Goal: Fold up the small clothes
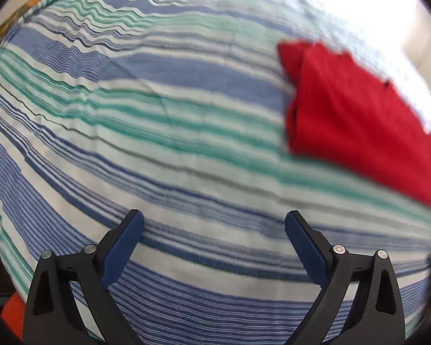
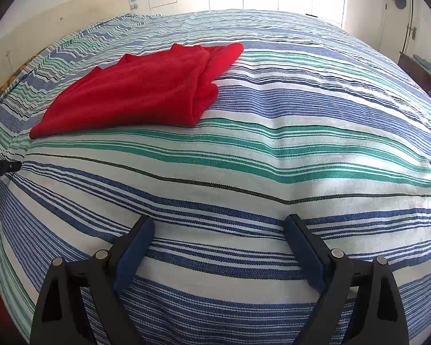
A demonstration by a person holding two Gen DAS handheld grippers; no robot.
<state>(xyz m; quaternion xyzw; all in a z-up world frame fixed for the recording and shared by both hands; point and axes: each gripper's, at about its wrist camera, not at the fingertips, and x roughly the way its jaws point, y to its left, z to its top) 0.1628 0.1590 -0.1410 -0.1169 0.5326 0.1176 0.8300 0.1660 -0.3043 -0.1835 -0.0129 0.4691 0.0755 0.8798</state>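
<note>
The red garment (image 2: 146, 86) lies folded into a compact, layered shape on the striped bedspread (image 2: 244, 155), well ahead of the right gripper (image 2: 218, 224) and to its left, and ahead and to the right of the left gripper (image 1: 214, 220). Both grippers hang over bare bedspread with their jaws spread wide and nothing between them, neither touching the cloth. By the look of it this piece is folded and released; whether other clothes remain to be folded the views do not show.
</note>
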